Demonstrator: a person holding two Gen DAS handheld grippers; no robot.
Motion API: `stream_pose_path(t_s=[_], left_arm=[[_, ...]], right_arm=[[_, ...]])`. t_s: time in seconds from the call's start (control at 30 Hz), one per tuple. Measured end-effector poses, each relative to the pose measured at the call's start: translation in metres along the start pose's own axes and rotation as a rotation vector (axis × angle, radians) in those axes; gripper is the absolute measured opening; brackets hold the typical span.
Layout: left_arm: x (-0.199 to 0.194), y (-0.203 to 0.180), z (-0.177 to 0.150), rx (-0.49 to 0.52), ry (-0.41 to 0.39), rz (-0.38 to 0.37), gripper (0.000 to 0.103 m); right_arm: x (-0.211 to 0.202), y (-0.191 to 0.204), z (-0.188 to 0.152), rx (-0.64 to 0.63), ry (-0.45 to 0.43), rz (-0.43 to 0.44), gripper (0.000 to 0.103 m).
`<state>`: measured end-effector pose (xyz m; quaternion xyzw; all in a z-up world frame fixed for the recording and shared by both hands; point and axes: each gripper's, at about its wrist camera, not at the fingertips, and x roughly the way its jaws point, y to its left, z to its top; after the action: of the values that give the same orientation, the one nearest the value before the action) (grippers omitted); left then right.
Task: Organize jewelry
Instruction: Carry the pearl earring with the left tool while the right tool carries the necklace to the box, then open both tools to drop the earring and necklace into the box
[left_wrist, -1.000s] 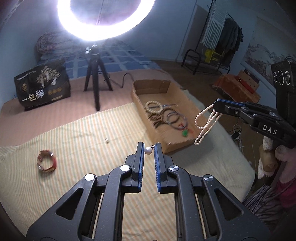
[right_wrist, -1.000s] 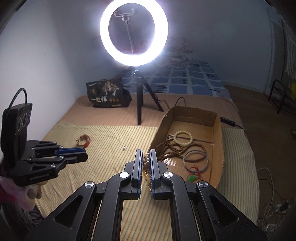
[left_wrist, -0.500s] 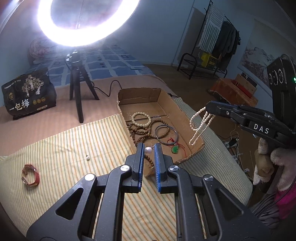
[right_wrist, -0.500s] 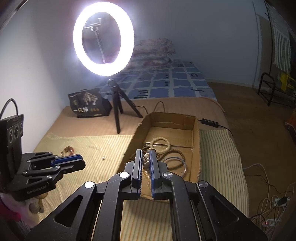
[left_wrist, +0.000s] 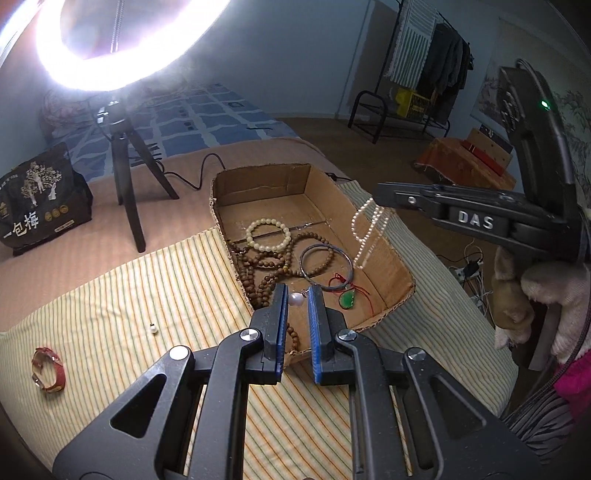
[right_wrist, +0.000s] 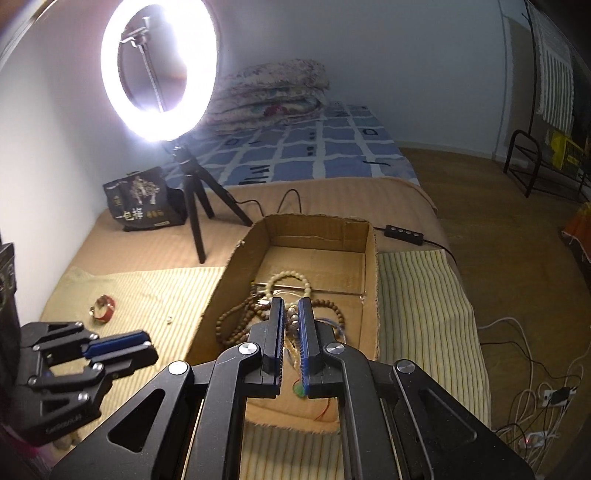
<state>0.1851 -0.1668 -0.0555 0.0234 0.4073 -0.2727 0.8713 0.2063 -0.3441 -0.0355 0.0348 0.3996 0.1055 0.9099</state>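
Left gripper (left_wrist: 297, 300): I have it clamped on a pearl pendant (left_wrist: 296, 299), the pearl pinched right at the fingertips, hanging over the near end of the cardboard box (left_wrist: 391, 258).
Right gripper (right_wrist: 291, 314): I have it clamped on a pearl necklace (left_wrist: 365, 236); its loops dangle below the tips, above the box's right wall as my left camera sees it.
Step in hand: I judge this to be the drop into the box, with both pieces already over or beside it.
Doing it well: I would bring each gripper inside the rim before letting go, so the strand pools on bare cardboard and does not drape over the wall.
Just ahead of the left gripper: a green pendant on red cord (left_wrist: 348, 298), a dark bangle (left_wrist: 325, 266) and brown bead strands (left_wrist: 258, 273) crowd the near half; dropping there risks a tangle.
Further ahead: a pale bead bracelet (left_wrist: 267, 234), then open box floor toward the far wall, the better landing place.
Edges: the near rim is ragged and could snag the pendant's chain.
Left of the left gripper: a loose bead (left_wrist: 153, 328) and a red bracelet (left_wrist: 48, 373) lie on the striped cloth (left_wrist: 129, 295), not yet boxed.
Far ahead: the ring light tripod (left_wrist: 127, 184) stands well clear.
Room: the grippers are near each other; I would release one at a time.
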Motion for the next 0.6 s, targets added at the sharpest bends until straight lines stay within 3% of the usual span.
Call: stream_pose_path(t_s=[0.6], left_arm=[[0.023,0.0,0.002,0.006,0.03,0.003,0.009]], right_arm=[[0.041,-0.014,0.003,0.029,0.062,-0.018,0.006]])
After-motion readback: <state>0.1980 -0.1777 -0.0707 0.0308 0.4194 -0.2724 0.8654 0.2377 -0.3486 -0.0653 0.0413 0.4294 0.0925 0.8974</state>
